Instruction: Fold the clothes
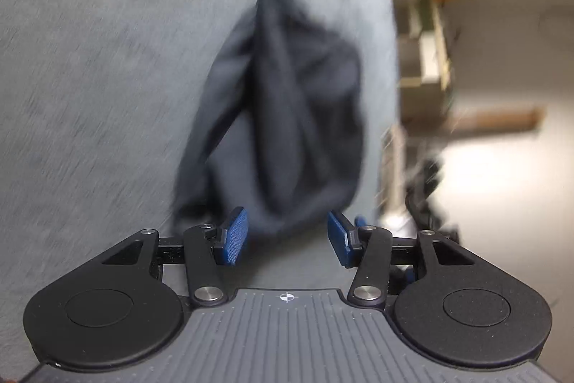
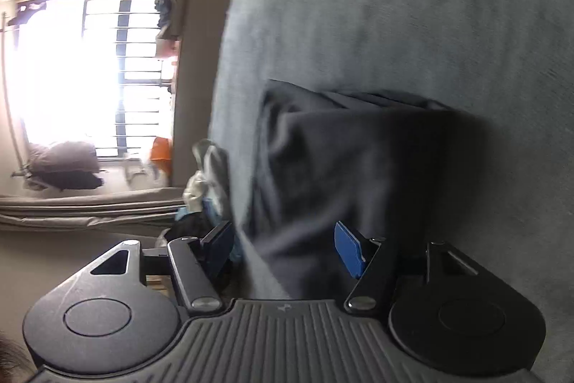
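Note:
A dark navy garment [image 1: 287,103] lies bunched in long folds on a grey fleecy surface [image 1: 89,78]; the left wrist view is blurred. My left gripper [image 1: 287,236] is open, its blue pads [image 1: 235,236] standing either side of the garment's near end without clamping it. In the right wrist view the same dark garment [image 2: 358,167] shows a flatter, squarer face with a straight far edge. My right gripper [image 2: 283,248] is open too, low over the cloth's near edge close to the border of the grey surface [image 2: 430,6].
Past the grey surface's right edge stand shelves or boxes [image 1: 427,42] and a pale floor [image 1: 502,185]. In the right wrist view a bright barred window [image 2: 89,70], dark bedding [image 2: 61,167] under it, and a heap of mixed clothes [image 2: 204,182] lie to the left.

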`<state>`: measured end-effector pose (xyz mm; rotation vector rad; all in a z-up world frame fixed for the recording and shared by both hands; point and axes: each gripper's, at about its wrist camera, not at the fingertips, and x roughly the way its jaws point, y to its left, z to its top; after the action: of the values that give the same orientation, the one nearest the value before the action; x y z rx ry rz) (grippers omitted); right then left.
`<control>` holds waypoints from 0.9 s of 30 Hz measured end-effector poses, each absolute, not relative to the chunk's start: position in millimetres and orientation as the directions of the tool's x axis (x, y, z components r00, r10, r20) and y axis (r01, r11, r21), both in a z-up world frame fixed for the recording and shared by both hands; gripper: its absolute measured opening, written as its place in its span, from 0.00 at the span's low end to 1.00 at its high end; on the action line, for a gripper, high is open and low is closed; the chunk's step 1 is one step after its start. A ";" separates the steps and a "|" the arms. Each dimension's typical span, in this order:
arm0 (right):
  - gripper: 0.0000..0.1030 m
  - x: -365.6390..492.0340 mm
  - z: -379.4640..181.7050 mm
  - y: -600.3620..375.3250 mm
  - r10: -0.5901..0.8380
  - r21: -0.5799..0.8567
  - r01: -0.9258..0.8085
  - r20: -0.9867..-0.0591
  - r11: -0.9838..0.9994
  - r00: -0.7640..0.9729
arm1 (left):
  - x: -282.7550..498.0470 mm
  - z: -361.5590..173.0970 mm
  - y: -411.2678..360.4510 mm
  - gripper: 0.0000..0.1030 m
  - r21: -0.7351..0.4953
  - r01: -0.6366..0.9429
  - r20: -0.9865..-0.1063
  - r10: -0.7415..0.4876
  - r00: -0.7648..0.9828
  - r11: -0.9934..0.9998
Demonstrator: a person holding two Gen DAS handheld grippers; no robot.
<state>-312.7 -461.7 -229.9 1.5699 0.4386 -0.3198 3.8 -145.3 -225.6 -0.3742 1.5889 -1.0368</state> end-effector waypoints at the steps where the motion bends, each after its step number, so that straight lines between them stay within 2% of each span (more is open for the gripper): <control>1: 0.64 -316.5 -240.0 -458.4 0.078 0.869 0.495 -0.492 -0.021 0.867 | -5.0 -230.0 -146.4 0.47 -0.747 0.335 -0.662 -0.684 -0.307 0.574; 5: 0.64 -319.4 -275.3 -451.0 0.068 0.830 0.552 -0.548 -0.079 0.834 | -30.5 -251.2 -148.0 0.48 -0.655 0.441 -0.750 -0.599 -0.280 0.614; 8: 0.63 -313.3 -290.7 -451.2 0.050 0.830 0.547 -0.545 -0.113 0.837 | -32.7 -263.8 -144.0 0.49 -0.661 0.400 -0.743 -0.627 -0.234 0.634; 11: 0.61 -308.1 -295.2 -457.2 0.023 0.855 0.499 -0.501 -0.145 0.865 | -27.6 -270.8 -143.0 0.55 -0.701 0.347 -0.706 -0.678 -0.207 0.624; 15: 0.57 -304.0 -300.2 -467.6 -0.016 0.878 0.438 -0.449 -0.191 0.893 | -25.3 -271.8 -145.8 0.55 -0.725 0.323 -0.679 -0.710 -0.185 0.609; 18: 0.53 -302.2 -304.3 -472.6 -0.049 0.885 0.416 -0.434 -0.209 0.900 | -28.3 -270.5 -148.7 0.55 -0.725 0.330 -0.673 -0.722 -0.158 0.604; 19: 0.49 -301.5 -305.8 -474.2 -0.060 0.887 0.409 -0.430 -0.216 0.901 | -30.2 -269.7 -150.3 0.54 -0.722 0.335 -0.675 -0.723 -0.148 0.605; 21: 0.41 -298.3 -309.6 -476.2 -0.073 0.885 0.404 -0.430 -0.230 0.900 | -34.0 -268.0 -153.5 0.44 -0.716 0.343 -0.677 -0.725 -0.128 0.608; 22: 0.33 -296.6 -311.1 -477.2 -0.079 0.884 0.404 -0.432 -0.235 0.899 | -33.5 -265.9 -152.1 0.23 -0.712 0.346 -0.680 -0.723 -0.122 0.612; 23: 0.21 -294.9 -310.6 -477.4 -0.083 0.880 0.418 -0.445 -0.225 0.892 | -31.2 -265.5 -152.5 0.09 -0.708 0.345 -0.685 -0.718 -0.122 0.617; 25: 0.08 -289.5 -303.2 -473.2 -0.095 0.869 0.460 -0.481 -0.183 0.872 | -28.4 -261.2 -140.8 0.06 -0.718 0.333 -0.677 -0.725 -0.127 0.612; 27: 0.06 -286.1 -293.6 -466.5 -0.112 0.867 0.475 -0.493 -0.153 0.863 | -26.0 -256.4 -127.5 0.05 -0.729 0.321 -0.666 -0.734 -0.132 0.604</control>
<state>-286.1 -466.5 -293.6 1.6514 0.2858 -0.5245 -26.0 -127.5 -256.4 -0.3751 1.4351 -0.9433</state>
